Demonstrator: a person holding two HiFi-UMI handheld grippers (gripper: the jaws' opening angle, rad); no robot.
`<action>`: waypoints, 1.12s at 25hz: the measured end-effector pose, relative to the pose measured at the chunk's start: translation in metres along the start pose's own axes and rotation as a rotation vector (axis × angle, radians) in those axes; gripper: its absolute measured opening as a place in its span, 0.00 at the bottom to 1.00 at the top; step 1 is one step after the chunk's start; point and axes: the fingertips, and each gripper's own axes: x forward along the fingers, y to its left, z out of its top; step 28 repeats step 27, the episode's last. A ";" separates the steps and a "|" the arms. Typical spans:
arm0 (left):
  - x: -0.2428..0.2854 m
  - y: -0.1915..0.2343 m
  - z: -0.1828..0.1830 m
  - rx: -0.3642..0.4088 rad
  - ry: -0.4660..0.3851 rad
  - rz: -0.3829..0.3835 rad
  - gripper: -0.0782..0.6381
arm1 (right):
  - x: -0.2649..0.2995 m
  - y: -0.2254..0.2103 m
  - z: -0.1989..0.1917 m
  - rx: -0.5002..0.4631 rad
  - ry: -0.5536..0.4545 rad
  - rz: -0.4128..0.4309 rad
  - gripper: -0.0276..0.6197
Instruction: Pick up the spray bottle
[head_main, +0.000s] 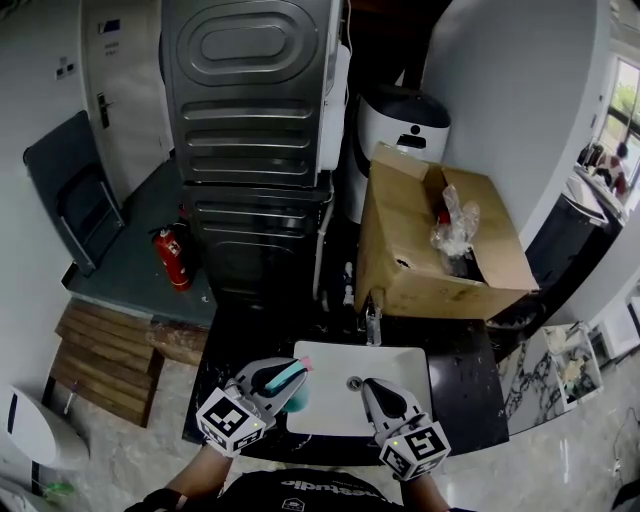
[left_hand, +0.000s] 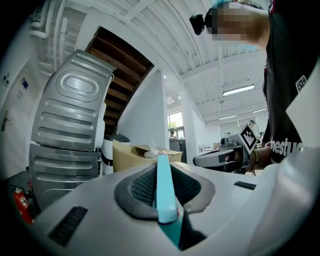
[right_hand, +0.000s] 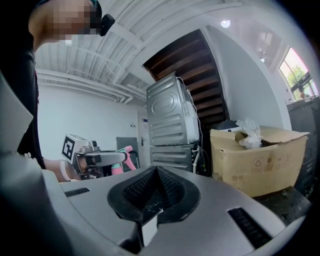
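Note:
A teal spray bottle (head_main: 296, 396) with a pink trigger is clamped in my left gripper (head_main: 284, 380), which is shut on it just above the front left corner of the white sink (head_main: 335, 408). In the left gripper view the bottle's teal top (left_hand: 165, 190) runs as a narrow bar between the dark pads. In the right gripper view, the left gripper (right_hand: 98, 159) shows off to the left, with the bottle's pink trigger (right_hand: 127, 158) sticking out. My right gripper (head_main: 378, 392) hovers over the sink's front right, jaws shut with nothing between them (right_hand: 156, 186).
Behind the sink stand a faucet (head_main: 372, 325) and an open cardboard box (head_main: 425, 272) on the black counter (head_main: 462, 385). Stacked grey machines (head_main: 255, 110) rise behind. A red fire extinguisher (head_main: 172, 258) stands on the floor at left.

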 end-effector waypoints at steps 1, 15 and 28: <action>0.000 0.000 0.000 -0.004 0.001 0.000 0.21 | 0.000 0.000 0.000 -0.001 0.002 0.000 0.10; 0.005 -0.001 -0.002 -0.009 -0.003 -0.015 0.21 | -0.001 -0.006 0.004 -0.006 -0.006 -0.016 0.10; 0.016 0.006 -0.008 -0.024 0.002 -0.021 0.21 | 0.005 -0.015 0.005 -0.004 -0.006 -0.024 0.10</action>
